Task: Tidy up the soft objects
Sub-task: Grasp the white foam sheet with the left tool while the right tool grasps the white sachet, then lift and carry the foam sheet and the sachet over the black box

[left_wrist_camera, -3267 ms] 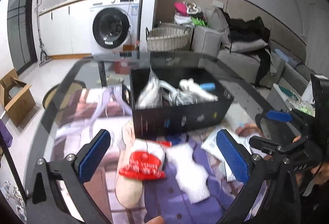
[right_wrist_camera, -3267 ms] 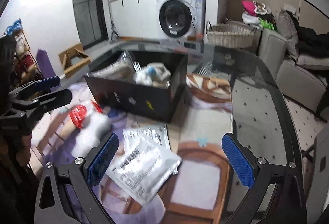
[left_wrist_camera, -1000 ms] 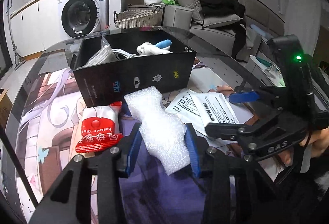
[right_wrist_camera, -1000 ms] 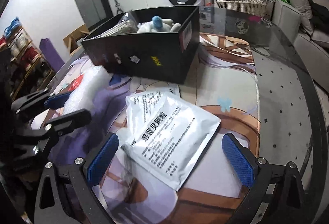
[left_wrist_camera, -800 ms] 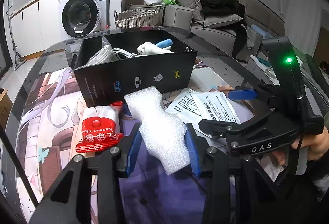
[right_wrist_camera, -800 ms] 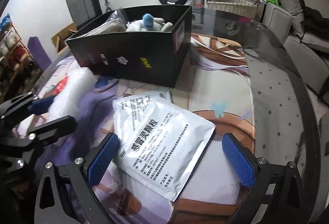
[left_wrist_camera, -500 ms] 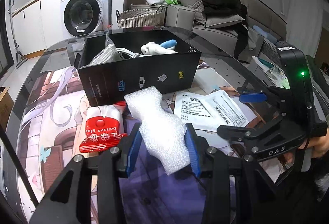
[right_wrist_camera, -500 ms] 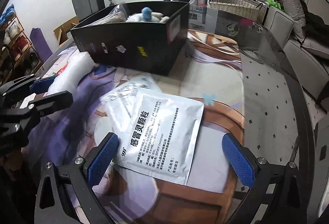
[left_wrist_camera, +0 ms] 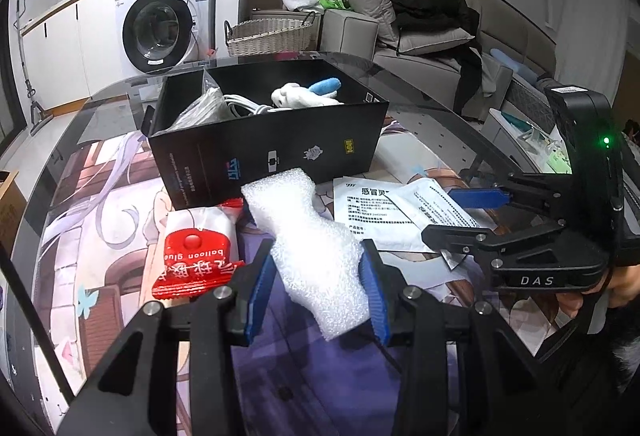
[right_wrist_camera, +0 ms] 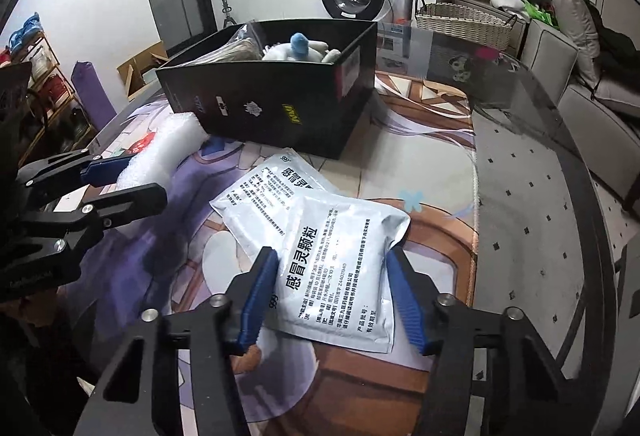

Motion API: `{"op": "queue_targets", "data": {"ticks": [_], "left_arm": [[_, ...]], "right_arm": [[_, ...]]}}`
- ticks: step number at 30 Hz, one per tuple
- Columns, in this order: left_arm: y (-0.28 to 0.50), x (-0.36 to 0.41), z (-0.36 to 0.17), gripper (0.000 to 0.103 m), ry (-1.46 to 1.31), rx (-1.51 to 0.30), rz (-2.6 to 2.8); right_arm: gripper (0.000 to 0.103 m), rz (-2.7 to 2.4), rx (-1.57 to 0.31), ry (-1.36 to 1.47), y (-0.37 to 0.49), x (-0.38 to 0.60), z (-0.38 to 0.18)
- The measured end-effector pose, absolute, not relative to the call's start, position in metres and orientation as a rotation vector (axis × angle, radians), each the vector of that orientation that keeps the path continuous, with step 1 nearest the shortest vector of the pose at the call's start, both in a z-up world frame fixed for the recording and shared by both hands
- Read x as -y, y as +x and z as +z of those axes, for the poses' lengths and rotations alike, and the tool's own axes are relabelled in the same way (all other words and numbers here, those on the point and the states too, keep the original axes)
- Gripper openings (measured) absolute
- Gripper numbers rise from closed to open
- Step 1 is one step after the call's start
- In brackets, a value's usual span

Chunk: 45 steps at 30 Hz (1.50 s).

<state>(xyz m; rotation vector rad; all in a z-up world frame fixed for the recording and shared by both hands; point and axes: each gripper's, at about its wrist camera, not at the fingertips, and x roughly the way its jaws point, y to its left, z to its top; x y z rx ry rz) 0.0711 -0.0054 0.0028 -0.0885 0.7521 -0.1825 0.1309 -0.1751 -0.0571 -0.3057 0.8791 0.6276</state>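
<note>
My left gripper (left_wrist_camera: 318,290) is shut on a white foam sheet (left_wrist_camera: 308,236), which reaches forward toward the black box (left_wrist_camera: 264,151); the sheet also shows in the right wrist view (right_wrist_camera: 160,155). The box (right_wrist_camera: 276,103) holds a white and blue plush toy (left_wrist_camera: 308,95) and a clear bag with cables (left_wrist_camera: 200,107). My right gripper (right_wrist_camera: 340,294) is partly closed around the near end of a silver medicine pouch (right_wrist_camera: 340,252) lying on a second pouch (right_wrist_camera: 264,183); the pads are near its edges, and contact is unclear. A red and white balloon-glue packet (left_wrist_camera: 196,252) lies to the left.
The objects lie on a round glass table (right_wrist_camera: 540,195) with a printed mat (left_wrist_camera: 92,195). The right gripper's body (left_wrist_camera: 560,244) is close at the right of the left wrist view. A wicker basket (left_wrist_camera: 272,35), a washing machine (left_wrist_camera: 160,27) and a sofa (left_wrist_camera: 432,47) stand beyond.
My right gripper has narrowed from wide open to close around the silver pouch's near end. My left gripper stays shut on the foam sheet and has barely moved.
</note>
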Motion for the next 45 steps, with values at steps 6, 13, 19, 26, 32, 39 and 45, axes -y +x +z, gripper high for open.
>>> {"op": "queue_targets", "data": {"ticks": [6, 13, 19, 26, 32, 39, 45], "left_arm": [[0.07, 0.001, 0.004, 0.041, -0.094, -0.742, -0.17], [0.064, -0.004, 0.016, 0.041, -0.099, -0.691, -0.168], [0.064, -0.01, 0.026, 0.041, -0.105, -0.657, -0.146], [0.068, -0.018, 0.049, 0.041, -0.115, -0.585, -0.126], [0.073, -0.025, 0.069, 0.041, -0.127, -0.517, -0.116], [0.086, -0.028, 0.083, 0.041, -0.107, -0.478, -0.128], [0.101, -0.029, 0.084, 0.041, -0.094, -0.477, -0.141]], "right_arm": [[0.047, 0.647, -0.854, -0.297, 0.128, 0.176, -0.053], [0.047, 0.717, -0.773, -0.274, 0.118, 0.177, -0.033], [0.047, 0.747, -0.692, -0.253, 0.108, 0.172, -0.01], [0.047, 0.764, -0.623, -0.217, 0.103, 0.166, 0.011], [0.047, 0.765, -0.574, -0.159, 0.113, 0.16, 0.029], [0.047, 0.765, -0.543, -0.136, 0.125, 0.147, 0.044], [0.047, 0.764, -0.542, -0.123, 0.14, 0.137, 0.052]]}}
